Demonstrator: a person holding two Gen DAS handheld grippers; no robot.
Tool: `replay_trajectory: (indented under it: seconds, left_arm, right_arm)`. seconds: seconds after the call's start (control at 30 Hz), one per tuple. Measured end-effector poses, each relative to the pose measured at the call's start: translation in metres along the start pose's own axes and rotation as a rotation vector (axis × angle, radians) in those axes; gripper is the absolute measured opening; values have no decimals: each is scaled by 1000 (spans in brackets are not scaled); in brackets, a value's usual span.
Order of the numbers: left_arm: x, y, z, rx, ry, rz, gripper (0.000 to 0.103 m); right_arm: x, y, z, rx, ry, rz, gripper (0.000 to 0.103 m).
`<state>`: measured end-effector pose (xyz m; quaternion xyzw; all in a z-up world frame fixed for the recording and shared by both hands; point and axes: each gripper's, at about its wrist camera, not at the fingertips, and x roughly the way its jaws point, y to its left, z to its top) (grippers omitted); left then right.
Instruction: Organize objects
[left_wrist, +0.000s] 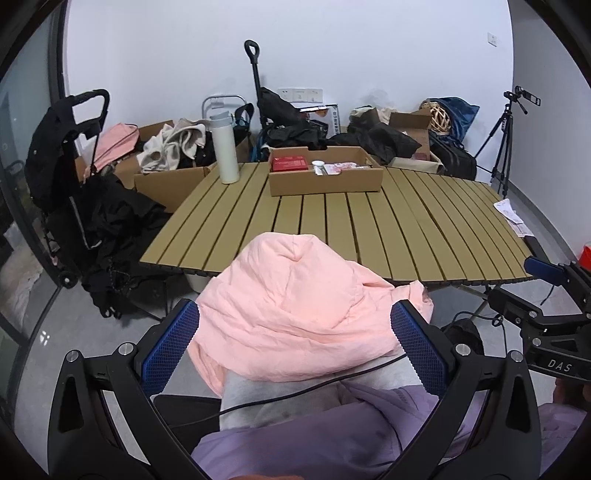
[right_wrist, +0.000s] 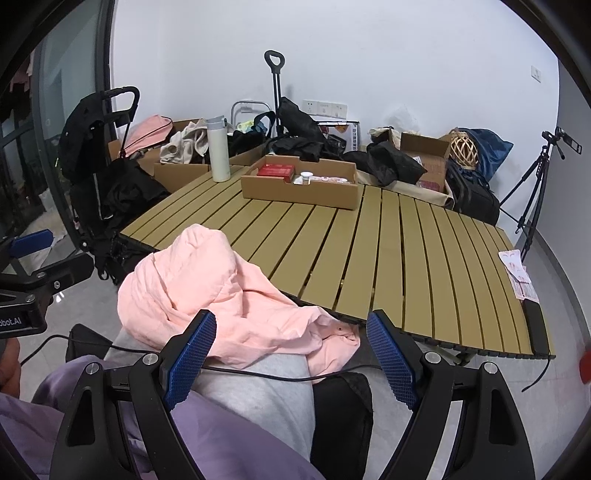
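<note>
A pink padded jacket (left_wrist: 295, 306) lies crumpled on the person's lap and against the near edge of the slatted table (left_wrist: 369, 225). My left gripper (left_wrist: 295, 343) is open, its blue pads either side of the jacket without closing on it. My right gripper (right_wrist: 291, 354) is open and empty, just above the jacket's lower edge (right_wrist: 221, 295) and the grey trouser leg. On the table (right_wrist: 406, 251) stand a white flask (left_wrist: 225, 147) and a shallow cardboard box (left_wrist: 325, 177) with a red packet and small items; both also show in the right wrist view, the flask (right_wrist: 218, 149) and the box (right_wrist: 303, 188).
Behind the table are open cardboard boxes (left_wrist: 166, 181) of clothes, black bags, a folded black trolley (left_wrist: 66, 173) at left and a tripod (left_wrist: 506, 136) at right. Papers (right_wrist: 517, 273) and a black phone-like slab lie on the table's right end. A cable crosses the lap.
</note>
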<state>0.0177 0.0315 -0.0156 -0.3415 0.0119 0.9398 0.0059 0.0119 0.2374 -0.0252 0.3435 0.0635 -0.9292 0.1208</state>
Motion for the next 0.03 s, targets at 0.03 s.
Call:
replay_trajectory:
  seconds: [0.03]
  left_arm:
    - [2, 1, 1, 0, 6, -15, 103]
  right_arm:
    - [1, 0, 0, 0, 2, 1, 87]
